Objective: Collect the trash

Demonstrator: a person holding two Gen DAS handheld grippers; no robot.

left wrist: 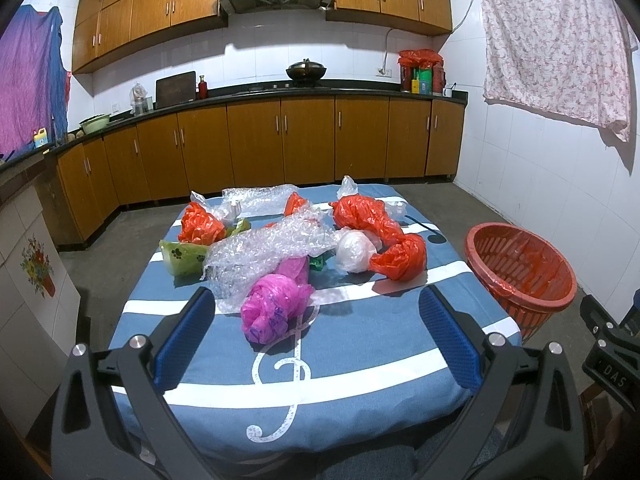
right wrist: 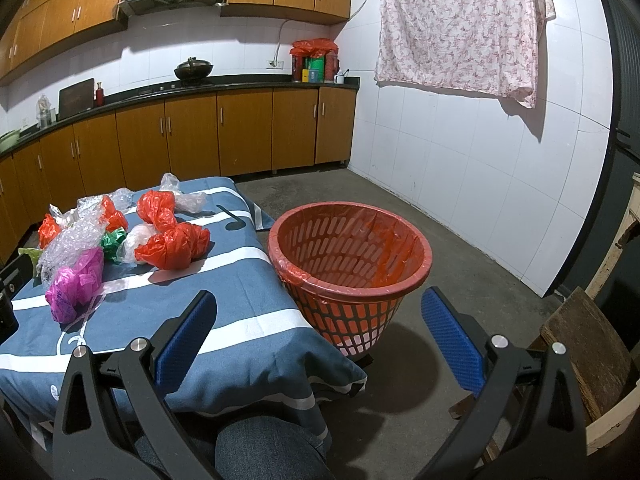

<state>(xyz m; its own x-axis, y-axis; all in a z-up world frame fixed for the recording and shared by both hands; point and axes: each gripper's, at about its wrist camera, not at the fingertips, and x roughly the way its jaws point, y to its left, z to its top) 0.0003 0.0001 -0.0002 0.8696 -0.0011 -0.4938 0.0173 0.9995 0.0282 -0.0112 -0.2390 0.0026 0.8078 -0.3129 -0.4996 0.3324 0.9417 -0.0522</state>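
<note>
A heap of crumpled plastic trash is spread over the middle of the blue striped tablecloth (left wrist: 280,392), at the centre of the left wrist view. The pink bag (left wrist: 276,304) lies nearest, low in the frame, with its long axis running from lower left to upper right, its upper end tucked under the bubble wrap (left wrist: 264,252). The long orange bag (left wrist: 380,232) is stretched from upper left to lower right, its knotted end pointing toward the red basket (left wrist: 520,236) at the right edge. A white bag (left wrist: 354,254) is pressed against it, and a green bag (left wrist: 184,256) lies at the left of the heap.

The left gripper (left wrist: 316,312) is held above the near edge of the cloth with its jaws spread wide and nothing between them.

In the right wrist view the basket (right wrist: 348,216) is seen whole, standing on the concrete floor just beside the table's corner, lined with a thin red film. The right gripper (right wrist: 318,318) is likewise spread wide and empty, in front of the basket. A wooden chair (right wrist: 588,352) at lower right is shown only here.
</note>
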